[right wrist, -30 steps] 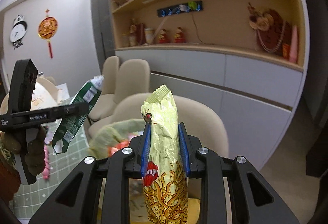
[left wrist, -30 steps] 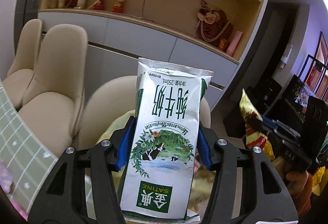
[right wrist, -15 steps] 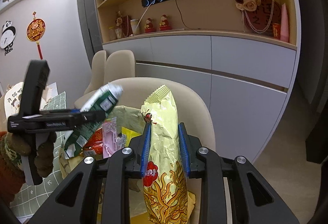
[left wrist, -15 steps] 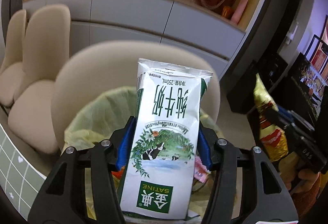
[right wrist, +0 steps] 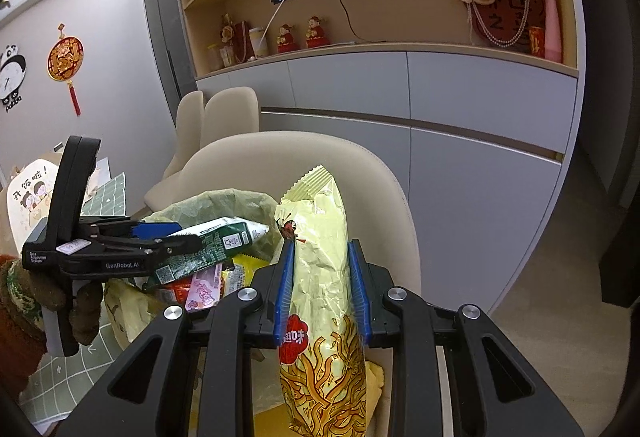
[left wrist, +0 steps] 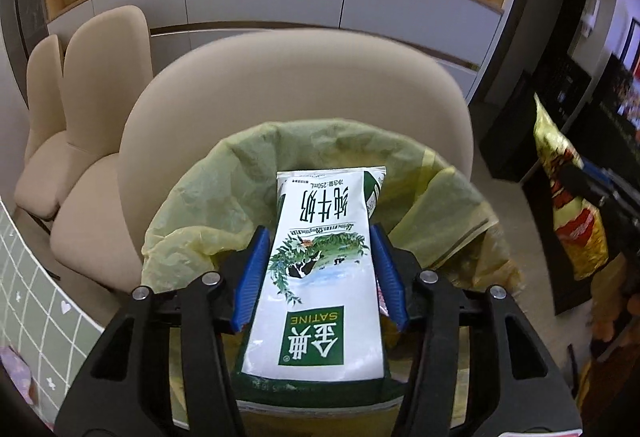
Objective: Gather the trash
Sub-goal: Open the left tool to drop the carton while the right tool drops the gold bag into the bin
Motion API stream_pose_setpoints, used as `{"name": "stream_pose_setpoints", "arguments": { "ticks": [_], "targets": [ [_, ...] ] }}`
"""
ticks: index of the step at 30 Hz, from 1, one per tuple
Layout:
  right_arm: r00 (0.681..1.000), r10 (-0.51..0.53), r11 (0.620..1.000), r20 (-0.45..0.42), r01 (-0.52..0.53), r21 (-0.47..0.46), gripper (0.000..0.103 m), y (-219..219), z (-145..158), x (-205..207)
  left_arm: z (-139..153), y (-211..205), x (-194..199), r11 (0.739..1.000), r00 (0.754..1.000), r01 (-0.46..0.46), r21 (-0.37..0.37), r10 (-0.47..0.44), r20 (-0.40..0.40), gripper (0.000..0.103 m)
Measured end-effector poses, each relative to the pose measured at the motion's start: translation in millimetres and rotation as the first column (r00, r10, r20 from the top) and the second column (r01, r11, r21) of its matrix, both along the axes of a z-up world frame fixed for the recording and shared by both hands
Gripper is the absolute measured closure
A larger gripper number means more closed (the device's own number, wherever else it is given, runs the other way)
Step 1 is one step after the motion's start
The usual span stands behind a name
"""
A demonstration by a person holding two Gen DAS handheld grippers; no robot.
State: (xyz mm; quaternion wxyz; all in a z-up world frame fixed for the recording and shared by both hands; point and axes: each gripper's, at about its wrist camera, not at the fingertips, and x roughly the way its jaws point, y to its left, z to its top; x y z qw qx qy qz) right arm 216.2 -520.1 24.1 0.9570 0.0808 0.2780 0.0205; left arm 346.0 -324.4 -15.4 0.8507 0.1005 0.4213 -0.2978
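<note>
With 2 pieces of trash poised over the yellow-lined bin [left wrist: 256, 173], the left gripper [left wrist: 320, 269], its jaws closing on a milk carton [left wrist: 320, 277], should release only once centred above the rim, while the right gripper [right wrist: 320, 293] clamps a gold snack bag [right wrist: 316, 257] just beside it.

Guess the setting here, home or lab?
Probably a home dining area: beige dining chairs, a built-in cabinet with figurines on its shelf, and a lined trash bin beside a checked tablecloth.

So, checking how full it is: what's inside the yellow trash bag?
Trash bag holds colourful wrappers, pink and red. The milk carton and left gripper cover the rest.
</note>
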Motion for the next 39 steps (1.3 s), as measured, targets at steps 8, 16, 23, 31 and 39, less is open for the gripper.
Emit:
{"name": "stream_pose_setpoints", "arguments": {
  "ticks": [8,16,23,31,39],
  "targets": [
    [1.0,0.006,1.0,-0.015,-0.006,0.004,0.077,3.0,2.3,-0.5,1.5,5.1,0.7,0.999,1.0,0.008,-0.032,-0.009,-0.02,0.055],
    [0.992,0.129,0.99,-0.015,-0.13,-0.049,0.077,42.1,28.0,21.3,50.3,80.8,-19.8,0.956,0.992,-0.101,-0.274,0.119,0.048,0.041],
    [0.927,0.348,0.936,-0.141,-0.352,-0.001,0.077,117.1,27.3,82.8,31.2,146.9,-62.9,0.958,0.971,-0.205,-0.2,0.224,0.081,0.041],
    [0.859,0.341,0.919,-0.381,-0.391,-0.059,0.077,162.9,6.2,150.5,3.8,191.6,-82.5,0.954,0.967,-0.231,-0.19,0.247,0.066,0.041],
    [0.816,0.251,0.924,-0.52,-0.362,-0.122,0.077,167.5,-42.7,165.1,-7.1,212.7,-77.9,0.944,0.966,-0.246,-0.22,0.258,0.029,0.041]
  ]
}}
